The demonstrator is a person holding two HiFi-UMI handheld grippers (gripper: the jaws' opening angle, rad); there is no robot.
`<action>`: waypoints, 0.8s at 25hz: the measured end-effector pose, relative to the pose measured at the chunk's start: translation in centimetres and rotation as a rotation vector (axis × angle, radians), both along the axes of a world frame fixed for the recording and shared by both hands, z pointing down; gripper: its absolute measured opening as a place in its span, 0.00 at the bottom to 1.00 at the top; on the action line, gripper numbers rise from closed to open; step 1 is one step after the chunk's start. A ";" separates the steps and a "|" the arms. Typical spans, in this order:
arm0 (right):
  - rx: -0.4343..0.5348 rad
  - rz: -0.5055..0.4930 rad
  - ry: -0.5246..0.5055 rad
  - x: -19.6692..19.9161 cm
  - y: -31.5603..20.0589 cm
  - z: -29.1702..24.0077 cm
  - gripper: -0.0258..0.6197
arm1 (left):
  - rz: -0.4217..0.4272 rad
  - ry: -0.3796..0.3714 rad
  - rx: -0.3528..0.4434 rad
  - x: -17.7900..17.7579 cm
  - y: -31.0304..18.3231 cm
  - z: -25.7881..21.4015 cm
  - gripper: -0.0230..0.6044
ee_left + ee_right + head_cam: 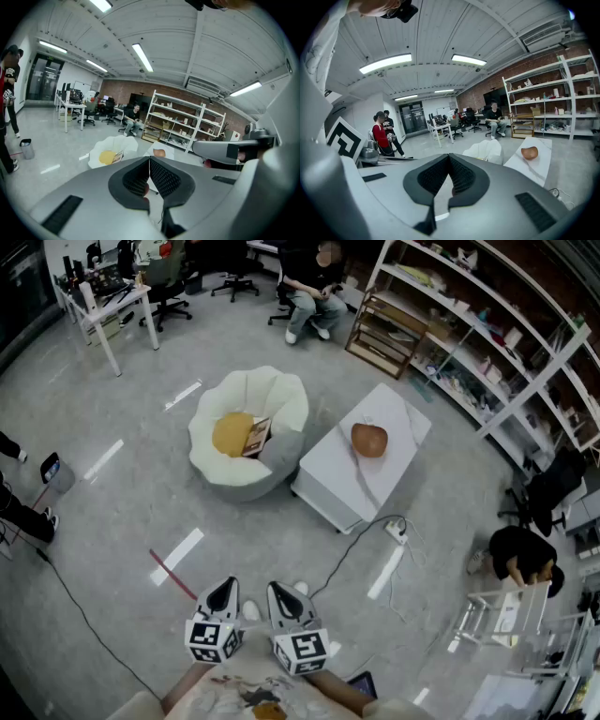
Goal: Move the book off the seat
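A small book (258, 436) with an orange-brown cover lies on the seat of a cream shell-shaped chair (272, 395), beside a round yellow cushion (232, 433). In the left gripper view the book (117, 156) and chair (108, 146) show far ahead. The right gripper view shows only the chair (486, 151) from behind. Both grippers are held close to my body, far from the chair. My left gripper (221, 595) is shut with nothing in it, and so is my right gripper (282, 597). Their jaws meet tip to tip in both gripper views.
A white low table (330, 474) carrying a brown bowl-like object (369, 439) stands right of the chair, with a power strip and cable (396, 531) on the floor near it. Shelving (487, 343) lines the right wall. People sit and stand around the room. Red tape (172, 574) marks the floor.
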State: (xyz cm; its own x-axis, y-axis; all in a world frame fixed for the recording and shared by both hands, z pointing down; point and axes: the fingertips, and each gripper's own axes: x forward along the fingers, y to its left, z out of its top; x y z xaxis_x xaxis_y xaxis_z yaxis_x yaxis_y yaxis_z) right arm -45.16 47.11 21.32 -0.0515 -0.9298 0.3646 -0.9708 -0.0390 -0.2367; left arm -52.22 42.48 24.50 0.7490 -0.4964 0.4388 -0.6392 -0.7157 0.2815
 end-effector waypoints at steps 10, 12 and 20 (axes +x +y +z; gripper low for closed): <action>0.020 -0.017 0.066 4.7 -3.0 1.1 0.05 | 0.027 0.041 -0.038 5.2 -2.9 2.3 0.06; -0.007 -0.004 0.016 6.1 -3.0 2.7 0.05 | 0.042 0.011 -0.053 6.5 -3.0 3.2 0.06; 0.102 -0.027 -0.039 12.9 -7.9 0.1 0.06 | 0.046 -0.054 0.058 12.8 -7.5 0.4 0.06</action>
State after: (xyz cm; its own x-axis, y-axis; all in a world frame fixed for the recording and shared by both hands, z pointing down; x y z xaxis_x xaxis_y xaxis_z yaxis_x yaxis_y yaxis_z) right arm -32.23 39.20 21.40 -0.0892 -0.9600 0.2653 -0.9611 0.0131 -0.2760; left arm -39.44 35.03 24.94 0.7480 -0.4874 0.4504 -0.6180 -0.7590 0.2050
